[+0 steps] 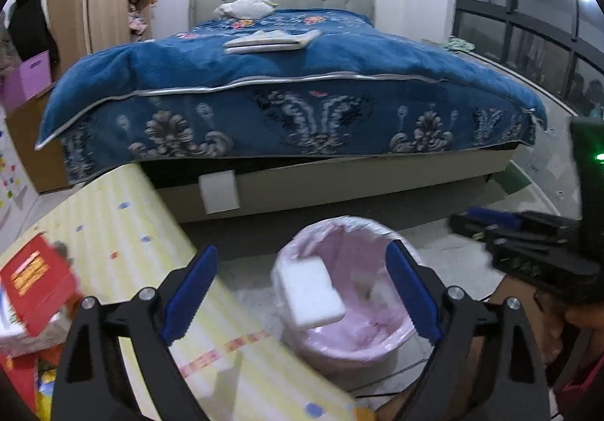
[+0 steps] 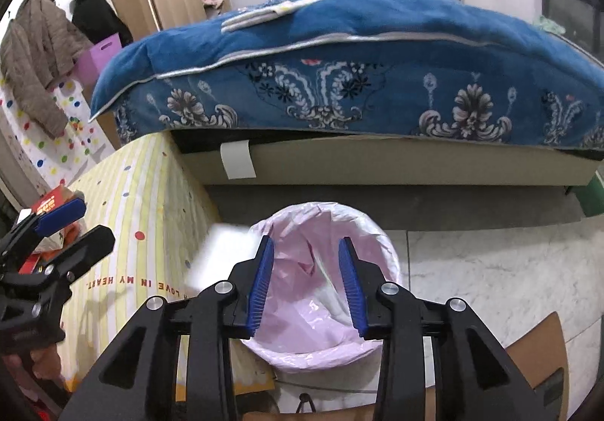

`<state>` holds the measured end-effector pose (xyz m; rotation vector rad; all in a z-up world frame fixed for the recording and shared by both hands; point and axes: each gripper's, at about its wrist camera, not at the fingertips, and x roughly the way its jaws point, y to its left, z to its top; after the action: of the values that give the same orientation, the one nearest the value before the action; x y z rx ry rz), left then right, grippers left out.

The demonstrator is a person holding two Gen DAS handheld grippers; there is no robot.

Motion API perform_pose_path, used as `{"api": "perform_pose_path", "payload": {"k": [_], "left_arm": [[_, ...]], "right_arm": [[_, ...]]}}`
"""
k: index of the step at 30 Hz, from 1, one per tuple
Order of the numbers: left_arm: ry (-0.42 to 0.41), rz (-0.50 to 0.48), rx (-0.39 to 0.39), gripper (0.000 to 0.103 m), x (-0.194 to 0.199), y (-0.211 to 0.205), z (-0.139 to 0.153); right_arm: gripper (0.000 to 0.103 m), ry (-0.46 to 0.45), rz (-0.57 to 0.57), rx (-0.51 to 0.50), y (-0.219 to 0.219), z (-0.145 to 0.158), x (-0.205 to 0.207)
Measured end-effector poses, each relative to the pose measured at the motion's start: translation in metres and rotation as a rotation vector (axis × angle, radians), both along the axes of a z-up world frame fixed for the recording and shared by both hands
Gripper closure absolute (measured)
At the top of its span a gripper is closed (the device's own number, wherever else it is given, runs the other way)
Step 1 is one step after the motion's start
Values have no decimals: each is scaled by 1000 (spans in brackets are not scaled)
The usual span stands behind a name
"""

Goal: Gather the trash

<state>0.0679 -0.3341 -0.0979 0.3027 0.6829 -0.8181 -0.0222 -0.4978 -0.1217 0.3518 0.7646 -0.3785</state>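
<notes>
White trash block [image 1: 310, 292] over pink-lined bin [image 1: 377, 345]; both jaws apart, empty; tablecloth [image 2: 124, 232] lettering "LOVE IN MY HEART"

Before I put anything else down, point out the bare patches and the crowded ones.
Free: the yellow striped tabletop between the bed frame and the pink-lined bin, and the marble floor right of the bin. Crowded: the table's left end, with the red box and wrappers. A white block shows over the bin.

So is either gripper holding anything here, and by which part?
Nothing is held. The left gripper is wide open, the white block loose over the pink-lined bin; the right gripper is open and empty.
</notes>
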Motion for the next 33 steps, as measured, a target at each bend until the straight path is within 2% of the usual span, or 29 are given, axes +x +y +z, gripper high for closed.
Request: {"api": "perform_pose_path", "payload": {"k": [6,10,15,19,22,24,28,30,33], "left_arm": [[12,86,19,15,-5,45,3],[20,133,18,15,-16,80,7],[-3,213,16,14,-26,130,17],[-8,292,12,10,-27,170,23],[-10,365,13,10,-24,200,28],[-12,414,6,10,-21,219,32],[-28,501,-11,7,-15,253,38],[-35,528,-8,7,-11,267,39],[-54,574,9,7,-4,283,40]], "right_arm": [[65,-50,45,-42,37,27,-20],[65,-89,131,-35,68,42,-21],[65,-62,237,-29,110,50,-6],[64,-63,311,-57,142,57,5],[55,-63,370,-84,168,62,17],[42,-64,400,-92,181,64,23],[34,-71,456,-95,203,67,41],[24,-75,483,-95,213,67,52],[17,-86,518,-96,224,69,71]]}}
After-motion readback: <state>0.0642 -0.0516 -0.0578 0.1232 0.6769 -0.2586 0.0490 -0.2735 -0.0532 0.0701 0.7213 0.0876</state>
